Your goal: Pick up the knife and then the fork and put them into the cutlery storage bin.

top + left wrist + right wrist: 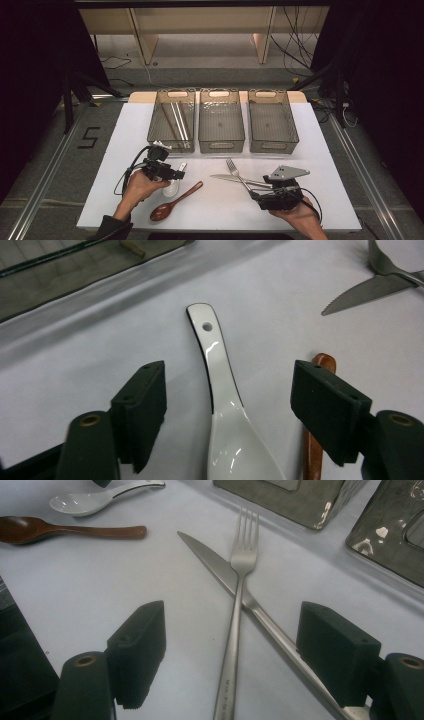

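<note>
Behind both grippers' open, empty fingers, the leftmost bin [171, 121] holds chopsticks [178, 120].

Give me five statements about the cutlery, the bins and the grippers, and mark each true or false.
1. The white spoon lies between the open left gripper jaws. True.
2. The fork lies across the knife. True.
3. All three bins are empty. False: the left bin holds chopsticks.
4. The right gripper is shut on the fork. False: its jaws stand open, clear of it.
5. The wooden spoon lies on the table. True.
</note>
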Demonstrator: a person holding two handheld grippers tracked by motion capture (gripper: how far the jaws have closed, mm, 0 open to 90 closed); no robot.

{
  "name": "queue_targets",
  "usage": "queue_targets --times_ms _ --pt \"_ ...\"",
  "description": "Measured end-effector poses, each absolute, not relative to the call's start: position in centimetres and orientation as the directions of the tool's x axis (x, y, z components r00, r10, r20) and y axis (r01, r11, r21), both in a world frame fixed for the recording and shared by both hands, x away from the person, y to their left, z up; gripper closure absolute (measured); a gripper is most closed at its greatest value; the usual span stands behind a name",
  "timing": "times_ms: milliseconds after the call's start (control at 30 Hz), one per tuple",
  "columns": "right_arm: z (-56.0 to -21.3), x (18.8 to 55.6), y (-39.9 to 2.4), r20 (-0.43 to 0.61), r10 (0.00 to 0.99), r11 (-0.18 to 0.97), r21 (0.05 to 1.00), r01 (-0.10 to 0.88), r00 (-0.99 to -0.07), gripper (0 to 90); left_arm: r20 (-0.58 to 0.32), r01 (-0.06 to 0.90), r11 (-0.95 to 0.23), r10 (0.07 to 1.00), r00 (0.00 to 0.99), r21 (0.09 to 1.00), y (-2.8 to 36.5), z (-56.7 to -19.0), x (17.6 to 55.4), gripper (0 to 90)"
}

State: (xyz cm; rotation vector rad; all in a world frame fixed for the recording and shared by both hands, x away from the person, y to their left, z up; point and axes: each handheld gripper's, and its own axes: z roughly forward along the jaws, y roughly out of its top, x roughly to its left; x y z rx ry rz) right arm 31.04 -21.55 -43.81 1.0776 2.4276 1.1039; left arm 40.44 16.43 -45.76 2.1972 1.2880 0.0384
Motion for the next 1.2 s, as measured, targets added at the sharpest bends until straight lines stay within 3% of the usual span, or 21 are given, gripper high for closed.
queue_targets --times_ms 467,1200 --pt "-43.9 30.7 -21.3 0.060 0.715 0.444 0.730 0.520 -0.696 28.7 -0.331 0.821 -0.346 0.790 0.516 0.455 16.4 -46.8 40.8 50.4" --pt "-44.0 30.7 -21.1 0.055 0.714 0.453 0.724 0.520 -0.698 28.8 -0.320 0.810 -0.407 0.769 0.553 0.422 15.0 -47.3 40.7 79.2"
